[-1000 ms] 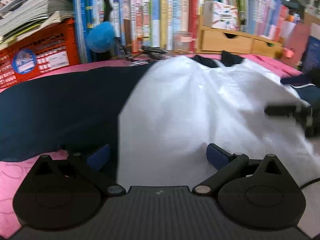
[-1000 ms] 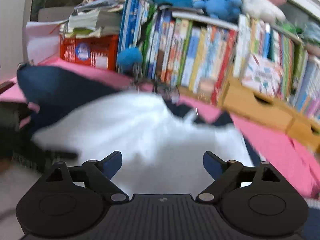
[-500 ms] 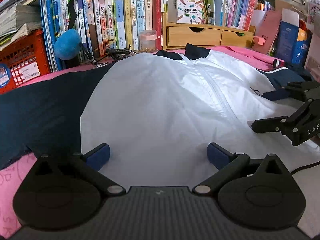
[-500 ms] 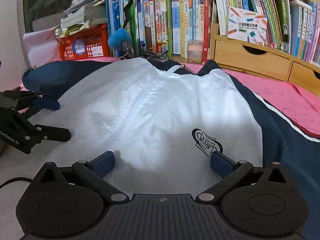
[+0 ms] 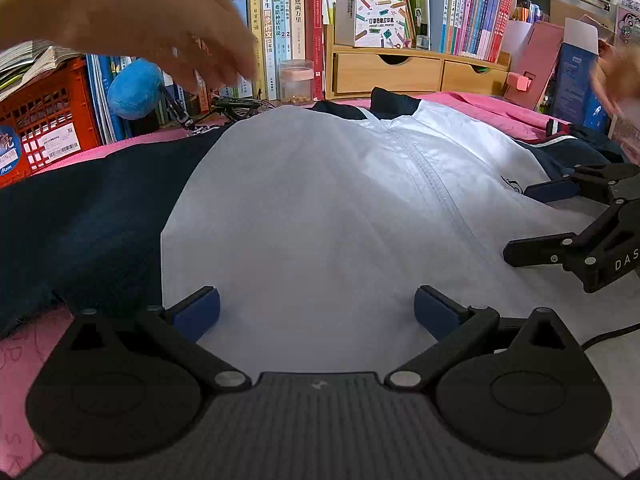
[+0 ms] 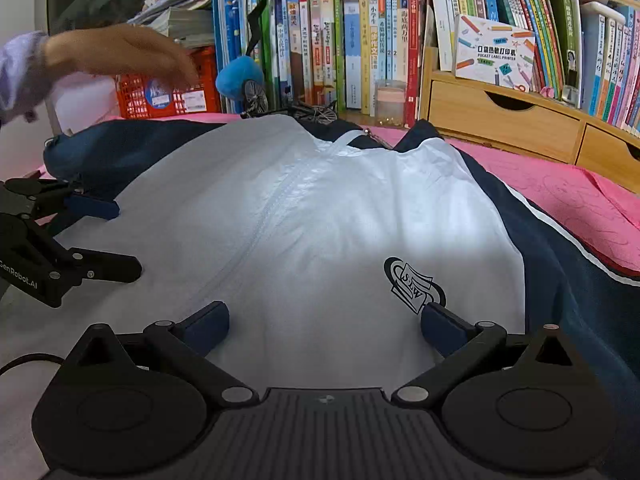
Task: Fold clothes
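The jacket (image 6: pixel 320 216) lies front-up across the pink-covered bench (image 6: pixel 568 192), white body panel toward the cameras, zip running up the middle to the collar near the bookshelf (image 6: pixel 360 40), navy sleeves spread out to either side. It looks laid flat but not yet folded — so the step in hand seems to be the start of the first fold.

Both grippers sit at the hem end, side by side. The left gripper (image 5: pixel 316 308) has its jaws spread wide with only white fabric lying under the gap; the right gripper (image 6: pixel 324 322) is spread just as wide beside the printed crest (image 6: pixel 414 286), nothing pinched. A bare hand (image 5: pixel 132 20) hovers above the left sleeve (image 5: pixel 80 220), apart from the cloth.

Next, I judge, each gripper must pinch an edge — a sleeve or a side seam — and carry it over the white panel.

Room is tight at the far end: books, a red crate (image 6: pixel 168 88) and wooden drawers (image 6: pixel 504 128) stand just beyond the collar. The right side shows open pink surface past the navy sleeve.
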